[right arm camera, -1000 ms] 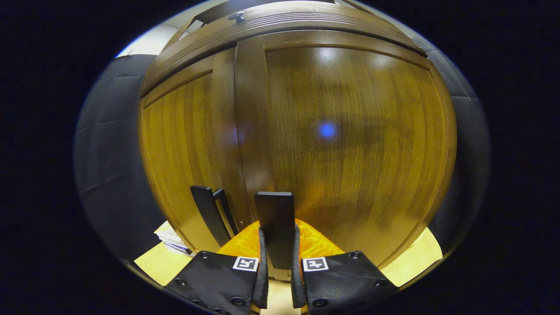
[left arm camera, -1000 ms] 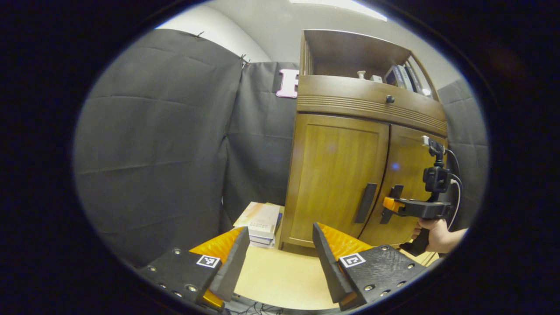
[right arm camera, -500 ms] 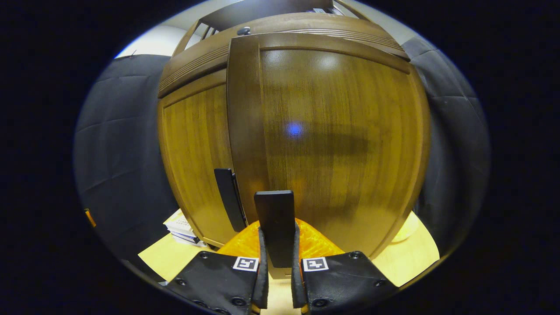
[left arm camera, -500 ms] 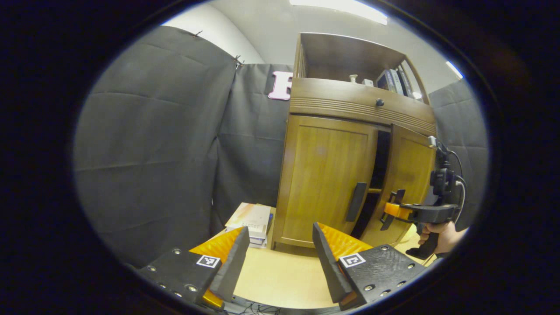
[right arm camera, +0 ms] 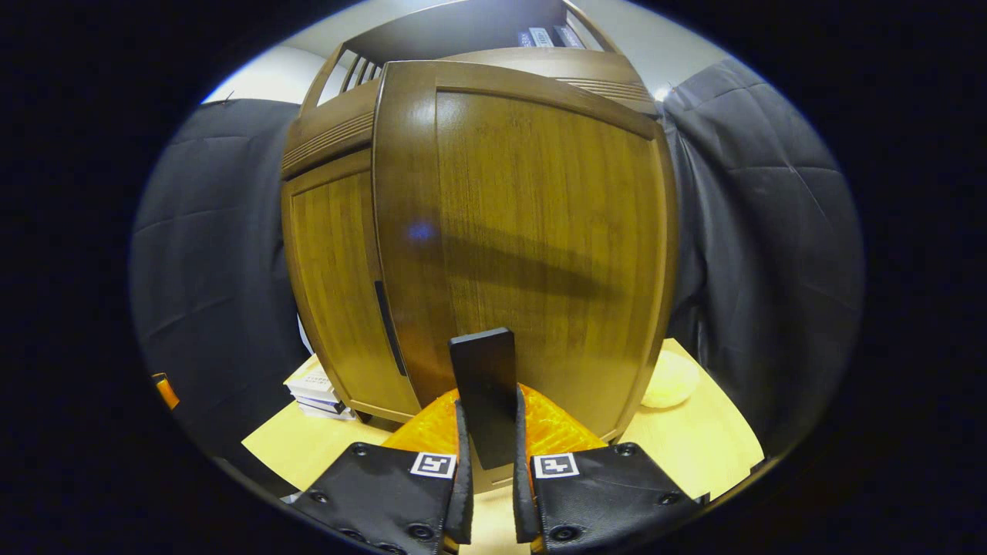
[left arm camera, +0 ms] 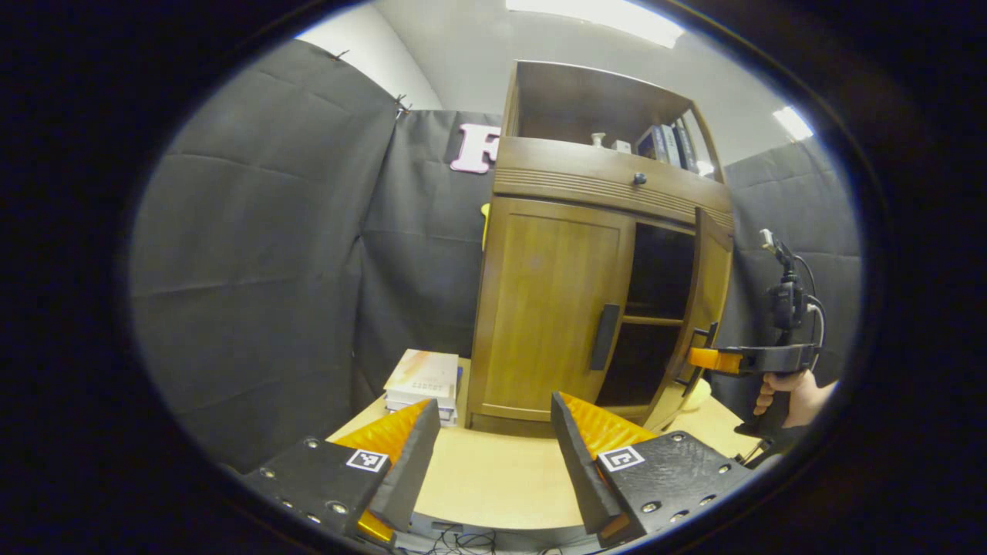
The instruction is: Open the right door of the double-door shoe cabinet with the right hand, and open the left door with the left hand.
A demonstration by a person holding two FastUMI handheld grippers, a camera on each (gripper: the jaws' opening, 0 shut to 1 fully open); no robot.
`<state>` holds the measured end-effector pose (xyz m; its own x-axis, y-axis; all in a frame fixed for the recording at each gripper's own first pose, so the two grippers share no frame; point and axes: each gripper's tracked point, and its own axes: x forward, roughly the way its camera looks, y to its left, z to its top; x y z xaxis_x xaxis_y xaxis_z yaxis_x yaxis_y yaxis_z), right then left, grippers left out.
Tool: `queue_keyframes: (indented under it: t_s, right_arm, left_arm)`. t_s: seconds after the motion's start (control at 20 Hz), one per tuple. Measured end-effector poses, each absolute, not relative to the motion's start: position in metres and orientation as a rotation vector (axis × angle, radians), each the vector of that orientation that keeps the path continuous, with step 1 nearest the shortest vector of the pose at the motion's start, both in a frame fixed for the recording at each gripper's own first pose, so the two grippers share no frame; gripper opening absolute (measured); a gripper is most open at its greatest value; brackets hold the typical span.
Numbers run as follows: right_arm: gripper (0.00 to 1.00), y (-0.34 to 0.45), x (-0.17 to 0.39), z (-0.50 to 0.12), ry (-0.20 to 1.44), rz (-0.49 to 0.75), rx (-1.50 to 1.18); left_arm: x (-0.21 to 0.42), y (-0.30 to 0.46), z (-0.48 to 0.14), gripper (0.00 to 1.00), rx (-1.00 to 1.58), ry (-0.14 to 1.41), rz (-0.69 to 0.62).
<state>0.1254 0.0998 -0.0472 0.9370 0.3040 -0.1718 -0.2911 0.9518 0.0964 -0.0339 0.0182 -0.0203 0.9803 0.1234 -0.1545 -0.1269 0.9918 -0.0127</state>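
Left gripper view: left gripper (left arm camera: 493,455) is hovering over the tabletop (left arm camera: 493,482) with fingers spread wide, gripping nothing. The shoe cabinet (left arm camera: 594,293) is standing ahead — left door (left arm camera: 551,304) is sitting closed, its handle (left arm camera: 605,337) untouched; right door (left arm camera: 709,304) is standing well ajar, dark interior showing. Right gripper (left arm camera: 705,358), held by a hand (left arm camera: 786,389), is meeting that door's edge. Books (left arm camera: 422,378) are lying beside the cabinet.

Right gripper view: right gripper (right arm camera: 490,462) is clamping narrow on the right door's handle (right arm camera: 484,393) — both fingers pressing it.
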Motion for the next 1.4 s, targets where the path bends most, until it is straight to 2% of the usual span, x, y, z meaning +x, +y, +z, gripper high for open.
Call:
queue_keyframes:
  t_s: [0.35, 0.45, 0.85, 1.4]
  right_arm:
    - [0.24, 0.056, 0.096, -0.051, 0.172, 0.248, 0.069]
    - [0.22, 0.045, 0.09, -0.052, 0.182, 0.25, 0.047]
    - [0.21, 0.0, 0.069, -0.061, 0.172, 0.235, 0.011]
    - [0.21, -0.06, 0.073, -0.062, 0.113, 0.34, -0.072]
  left_arm:
    - [-0.038, -0.011, -0.028, 0.83, -0.029, 0.164, -0.006]
    - [-0.032, -0.02, -0.032, 0.84, -0.035, 0.171, -0.037]
    - [-0.002, -0.075, -0.026, 0.83, -0.037, 0.161, -0.109]
    - [0.019, -0.152, -0.047, 0.83, -0.047, 0.222, -0.055]
